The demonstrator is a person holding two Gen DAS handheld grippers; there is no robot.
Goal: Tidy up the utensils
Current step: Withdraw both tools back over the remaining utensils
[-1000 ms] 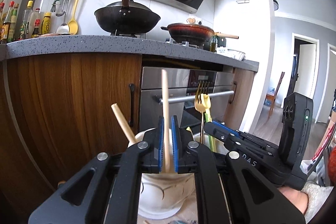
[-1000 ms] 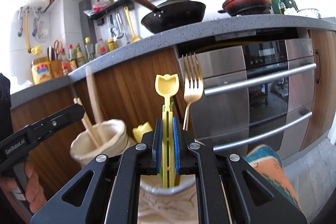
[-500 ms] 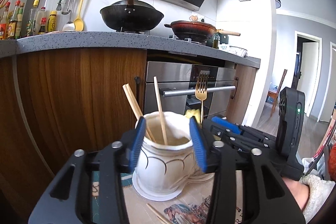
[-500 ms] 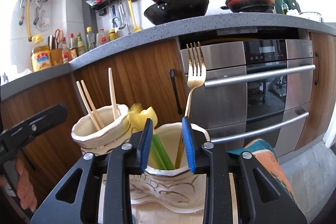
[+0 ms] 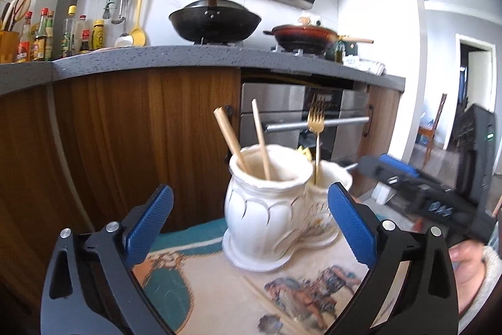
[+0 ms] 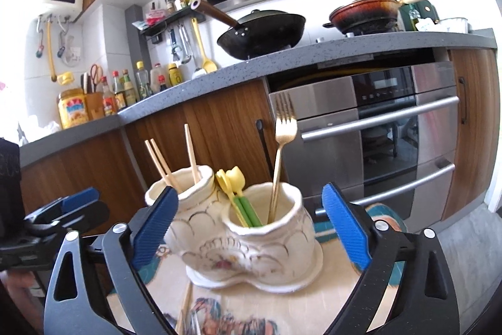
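Cream-glazed ceramic, the double-pot utensil holder (image 5: 266,209) stands at the centre of both views on a picture-printed table mat (image 5: 219,281), its two mouths joined side by side. In the left wrist view the nearer pot holds the pale wooden chopsticks (image 5: 260,140); in the right wrist view the nearer pot holds a gold metal fork (image 6: 279,159) and yellow-and-green plastic spoons (image 6: 238,193).

Both claws have just been opening. The left claw (image 5: 251,225) stands spread wide with nothing pressed between its blue pads; the holder only shows through the gap. The right claw (image 6: 254,225) is equally wide and empty, its pads clear of the pot rim.

A loose wooden chopstick (image 5: 269,303) lies on the mat at the lower middle of the left view, so the sorting looks unfinished. To do the release well, I judge each claw should draw straight back with jaws kept wide, so neither pad clips a leaning handle or nudges the holder. Picking up the loose stick would then call for a low, level approach and a grip near its middle.
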